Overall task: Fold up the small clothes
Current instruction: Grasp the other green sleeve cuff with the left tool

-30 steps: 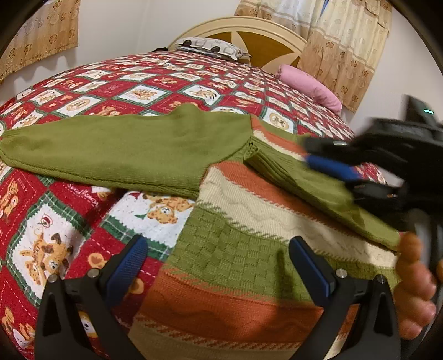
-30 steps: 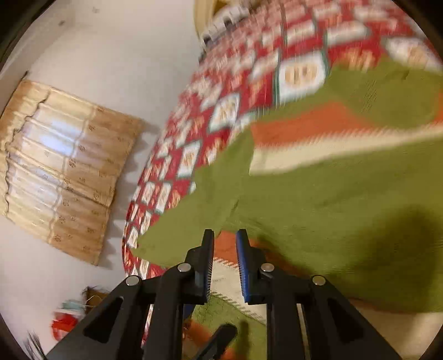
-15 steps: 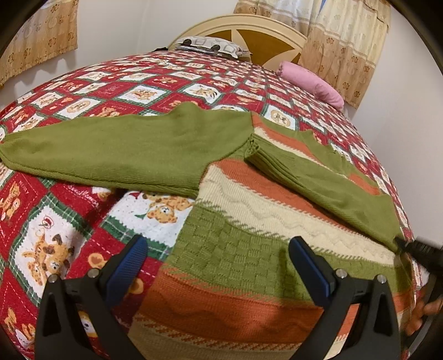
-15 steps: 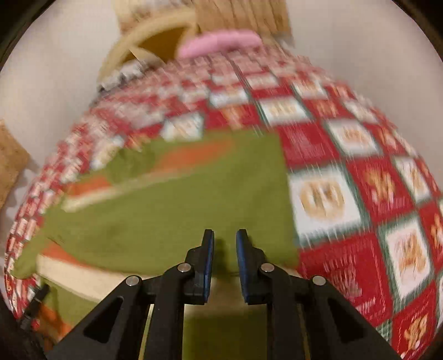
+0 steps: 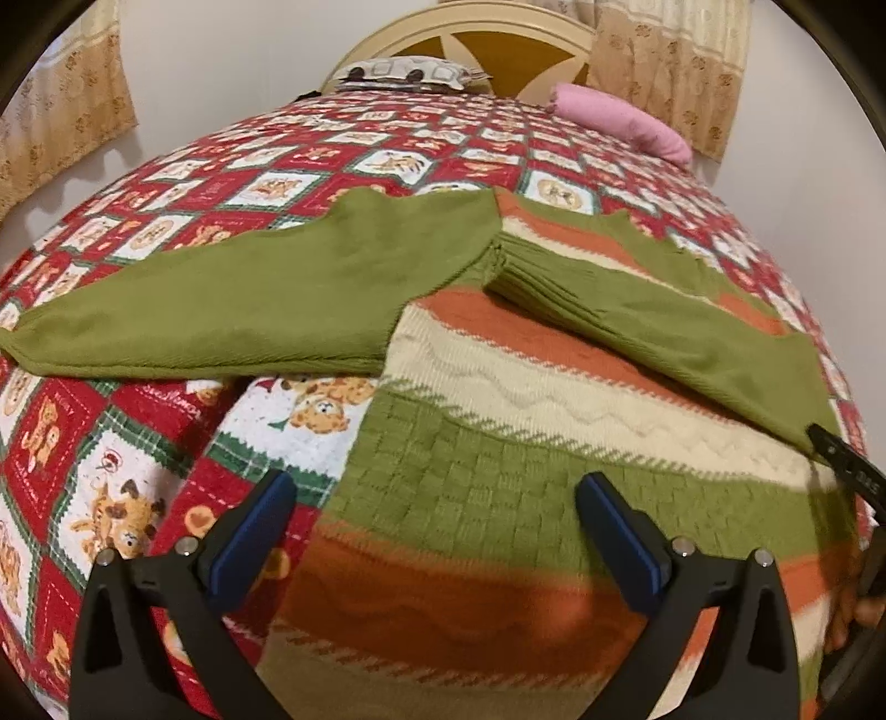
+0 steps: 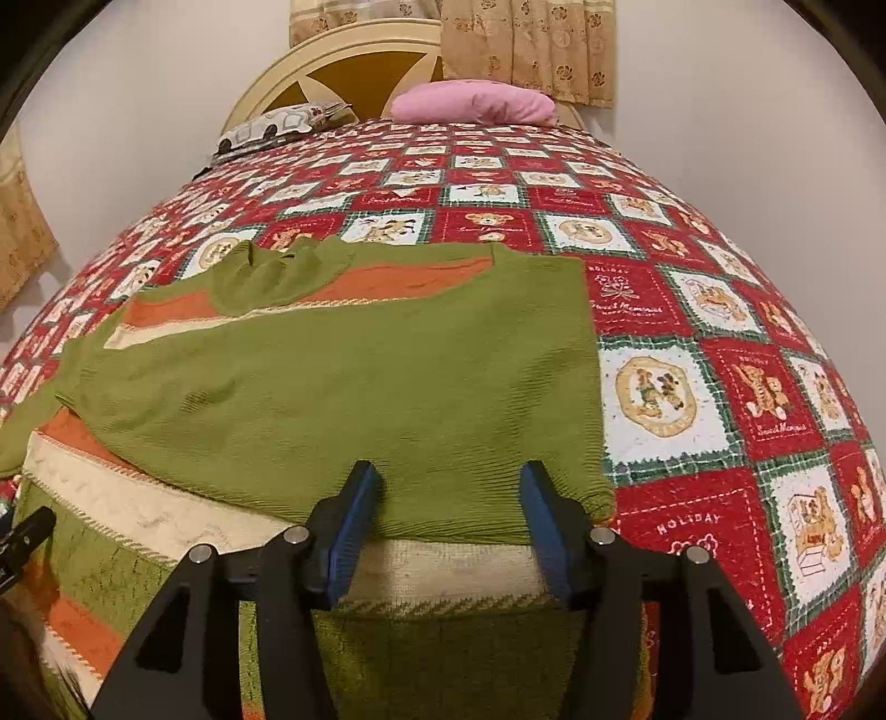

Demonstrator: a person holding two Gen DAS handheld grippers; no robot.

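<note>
Item: knitted sweater with olive-green sleeves and a body striped in orange, cream and green, lying flat on a bed covered by a red, white and green patchwork quilt printed with bears. Position: near end of the bed, hem toward the cameras, neck toward the far headboard.

Left sleeve: spread out to the left across the quilt. Right sleeve: folded inward, lying diagonally over the chest; its cuff end rests near the right edge of the body.

Left tongs: jaws spread wide, nothing between the blue pads, hovering over the lower left part of the sweater, one pad over the quilt and one over the knit.

Right tongs: jaws opening, about half spread; the edge of the folded sleeve lies between and just beyond the pads, and the pads do not press on it. In the left view this tool shows only as a dark edge at far right.

Far end of bed: cream curved wooden headboard, pink pillow, grey-and-white patterned pillow. Beige floral curtains hang behind.
</note>
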